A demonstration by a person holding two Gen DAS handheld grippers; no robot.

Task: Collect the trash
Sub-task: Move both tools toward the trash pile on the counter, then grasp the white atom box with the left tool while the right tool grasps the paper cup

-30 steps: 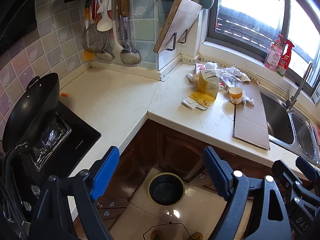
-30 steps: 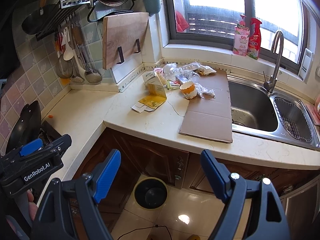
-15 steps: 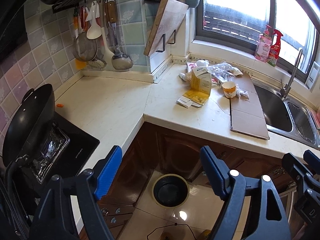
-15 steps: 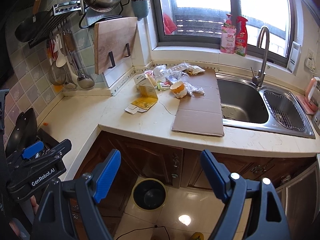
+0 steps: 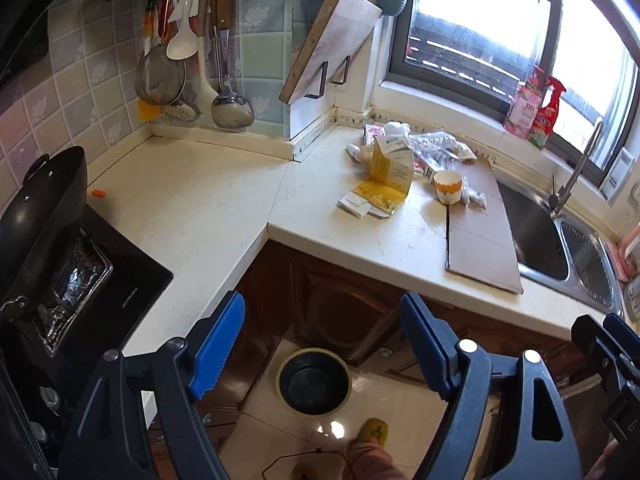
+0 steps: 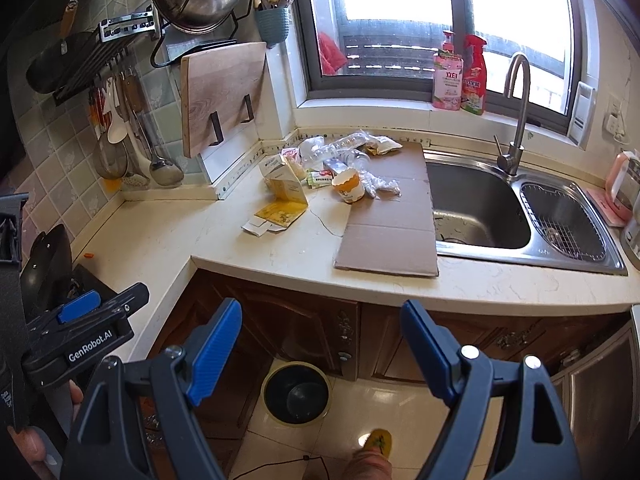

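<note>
- Jaws: left gripper (image 5: pixel 322 340) parted wide, nothing btwn pads; right gripper (image 6: pixel 322 344) same, wide apart, nothing held. Both hang over floor in front of cabinets, well short of counter.
- Trash pile (image 6: pixel 340 160): back of counter, near window corner, left of sink. Incl. yellow carton (image 5: pixel 391 168) upright w/ flap open, flattened yellow box (image 5: pixel 380 200) and white paper scraps (image 5: pixel 354 205) just in front of it, paper cup (image 6: pixel 349 186) upright on edge of cardboard, crumpled clear plastic (image 6: pixel 340 146) behind, white wrapper (image 6: pixel 380 186) beside cup.
- Cardboard sheet (image 6: pixel 394 224): flat on counter, right edge touching sink rim.
- Bin (image 6: pixel 296 394): round, dark inside, on floor tiles below counter, by cabinet doors.
- Counter (image 5: pixel 192 204): L-shaped, pale; small orange bit (image 5: pixel 98 193) near hob.
- Sink (image 6: pixel 480 208): steel, tap behind, drainer basin to right.
- Wall: cutting board (image 6: pixel 222 94) on hooks, ladles/strainer hung to its left.
- Wok (image 5: pixel 40 208): black, tilted on hob, far left.
- Windowsill: two cleaner bottles (image 6: pixel 460 76).
</note>
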